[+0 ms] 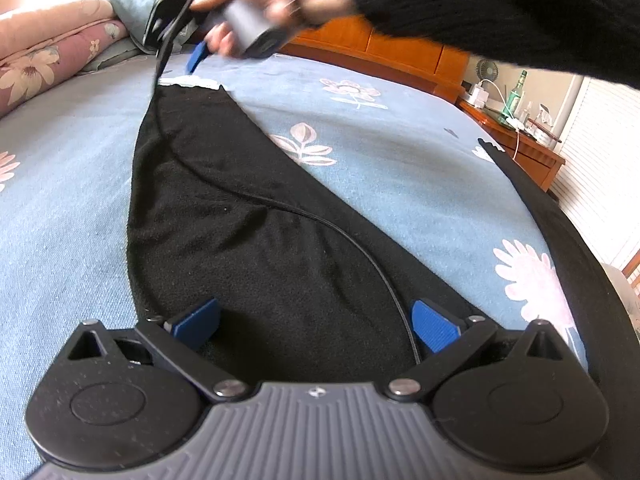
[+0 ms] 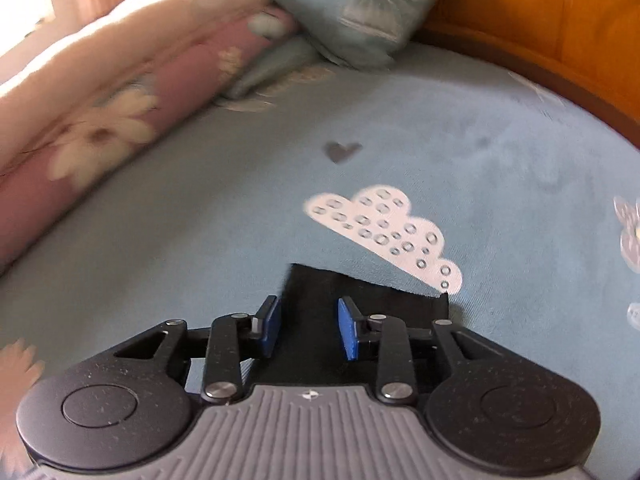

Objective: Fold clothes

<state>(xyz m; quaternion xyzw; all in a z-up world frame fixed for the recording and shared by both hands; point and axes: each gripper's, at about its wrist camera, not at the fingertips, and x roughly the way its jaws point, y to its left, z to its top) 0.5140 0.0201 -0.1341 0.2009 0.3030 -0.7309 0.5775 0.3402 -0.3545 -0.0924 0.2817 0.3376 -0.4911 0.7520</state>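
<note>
Black garment (image 1: 248,216): a long, narrow piece of soft, matte, slightly fuzzy fabric, laid flat on the blue floral bedsheet (image 1: 400,148). It is seen to run from just under the left gripper (image 1: 316,326) away toward the headboard (image 1: 400,50), narrowing with distance. Its far end is seen in the right wrist view as a straight, squared edge lying beside a white cloud print (image 2: 384,232).

Left gripper: jaws are held wide apart over the near end of the garment; no fabric is pinched between the blue pads.

Right gripper (image 2: 308,330): jaws are held partly apart above the far edge; black cloth is seen beneath them, but nothing is clamped. From the left wrist view this tool is blurred, and only one blue fingertip (image 1: 197,57) can be made out below the person's hand (image 1: 272,4) and black sleeve (image 1: 500,12).

Thin black cable (image 1: 360,248): draped along the garment toward the right gripper.

Hidden or unclear: the near end of the garment is covered by the left gripper's body; the garment type cannot be told.

Edges and room: open sheet is left on both sides of the garment. A pink floral quilt (image 2: 100,120) and a pale blue pillow (image 2: 348,8) are stacked beyond the far end. A nightstand (image 1: 516,136) with small items is seen past the bed edge.
</note>
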